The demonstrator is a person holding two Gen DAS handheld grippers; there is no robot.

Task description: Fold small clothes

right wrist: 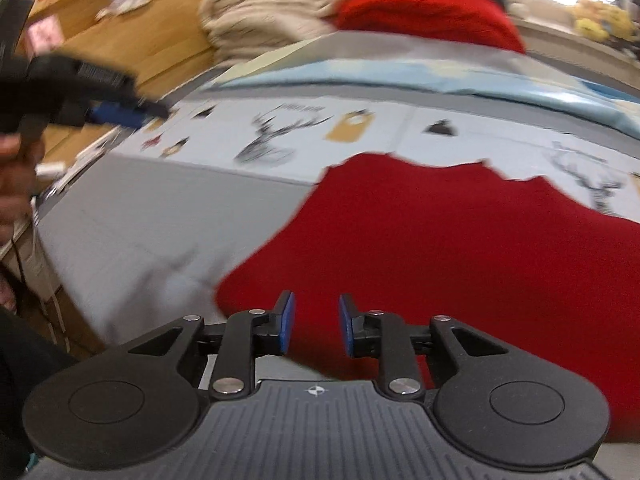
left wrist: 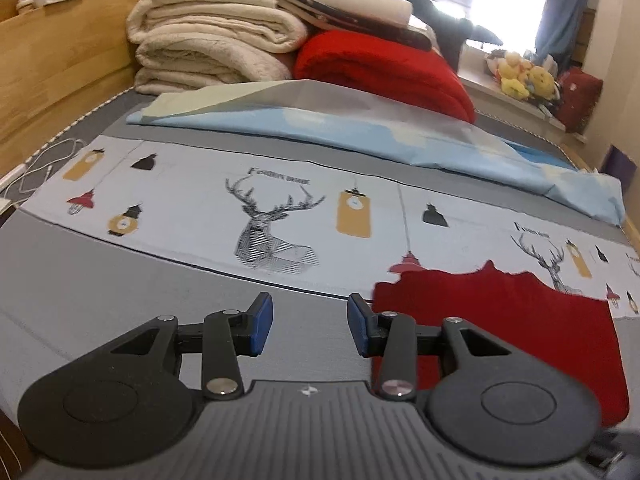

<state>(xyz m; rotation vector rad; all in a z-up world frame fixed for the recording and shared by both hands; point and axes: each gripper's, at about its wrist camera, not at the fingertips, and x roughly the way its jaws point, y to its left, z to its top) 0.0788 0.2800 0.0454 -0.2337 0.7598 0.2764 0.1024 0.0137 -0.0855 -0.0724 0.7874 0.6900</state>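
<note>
**Red garment spread on the bed, both grippers empty**

Grey bedding (left wrist: 100,280) covers the bed, crossed by a pale printed sheet (left wrist: 200,200) showing a stag's head (left wrist: 272,228), hanging lamps and yellow lanterns. Beyond it lies a folded light-blue cloth (left wrist: 320,128). At the head of the bed sits a stack of cream blankets (left wrist: 208,40) beside a folded red blanket (left wrist: 380,68), with more folded linen piled on top. A wooden headboard (left wrist: 60,60) runs along the left, a white cable (left wrist: 44,164) lies at the bed's left edge, and yellow plush toys (left wrist: 520,76) sit on the window ledge at the right.

The red garment (right wrist: 460,248) lies flat on the bedding, its jagged far edge overlapping the printed sheet. In the left wrist view it lies to the right of the fingers.

The left gripper (left wrist: 310,322) hovers over bare grey bedding just beside the garment's left edge, its blue pads (left wrist: 262,320) wide apart with nothing between them. In the right wrist view it also appears at upper left, blurred, raised above the bed.

The right gripper (right wrist: 316,326) is over the garment's near left corner, its blue pads (right wrist: 287,324) parted by a narrower gap, with no cloth pinched. That view is motion-blurred, so whether the fingers touch the fabric cannot be told.
</note>
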